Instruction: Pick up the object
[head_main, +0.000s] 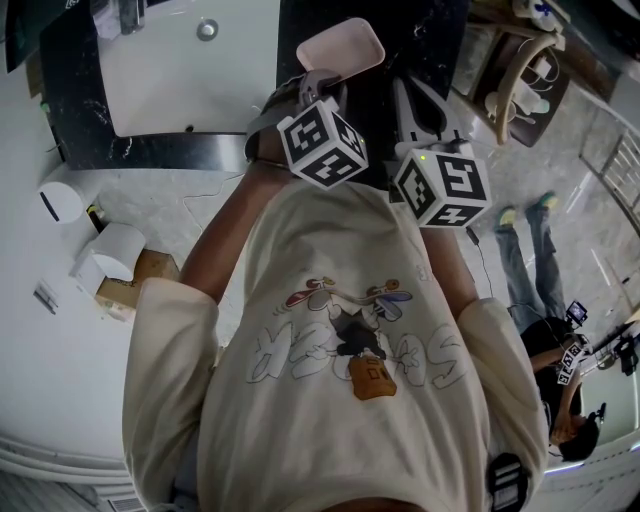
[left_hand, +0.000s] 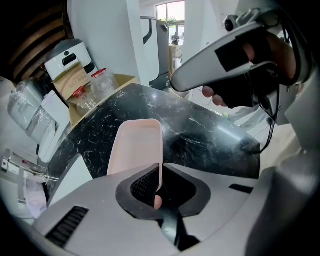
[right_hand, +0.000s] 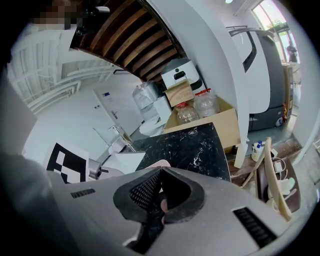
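Note:
A pale pink rectangular dish (head_main: 341, 46) lies on the black marble counter (head_main: 425, 35) beside the sink. In the left gripper view the dish (left_hand: 136, 145) reaches away from me, and its right-hand rim runs in between the pads. My left gripper (left_hand: 160, 171) is shut on that rim; in the head view it (head_main: 322, 88) points steeply down at the dish's near end. My right gripper (right_hand: 160, 171) is shut with nothing in it, its tips meeting. It (head_main: 422, 112) hovers just right of the dish, and the left gripper view shows it (left_hand: 235, 62) held in a hand.
A white sink basin (head_main: 190, 70) is set into the counter left of the dish. A cardboard box with clear bottles (left_hand: 87, 92) stands past the counter's far end. A wooden chair (head_main: 520, 65) and a crouching person (head_main: 560, 400) are off to the right.

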